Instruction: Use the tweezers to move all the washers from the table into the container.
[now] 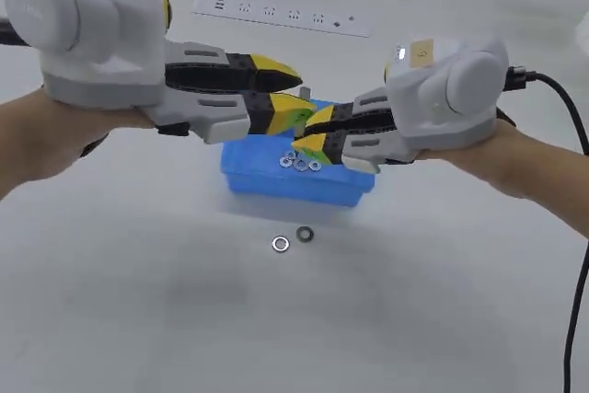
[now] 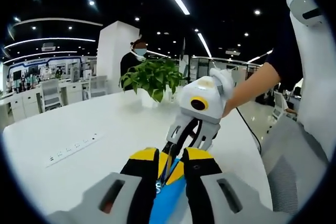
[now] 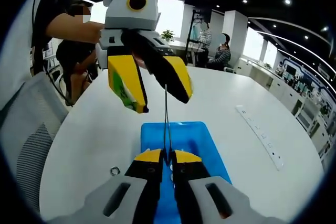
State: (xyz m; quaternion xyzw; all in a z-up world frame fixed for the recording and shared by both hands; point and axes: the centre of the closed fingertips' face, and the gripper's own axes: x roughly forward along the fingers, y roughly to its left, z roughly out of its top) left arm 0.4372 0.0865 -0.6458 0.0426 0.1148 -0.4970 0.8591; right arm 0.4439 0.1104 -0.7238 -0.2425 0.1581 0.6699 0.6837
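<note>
In the head view, your left hand-held gripper hung over the blue container with its yellow-and-black jaws apart. Your right hand-held gripper met it from the other side, just above the container's far edge. A cluster of small, silvery ring-shaped washers lay inside the container. On the white table, just in front of the container, a washer and a second washer lay close together. A white power strip lay farther back; its markings were too small to read. A pale label on top of your right hand-held gripper could not be read either.

In the left gripper view, your jaws were spread, with the thin tweezers running between them and the blue container beneath. A potted plant stood at the far end of the table.

In the right gripper view, your right jaws were pinched tight on the tweezers. The slim dark legs of the tweezers rose over the container to a tip between the left hand-held gripper's spread jaws, touching neither. A green sticker on one of those jaws was illegible. One washer lay on the table left of the container.
</note>
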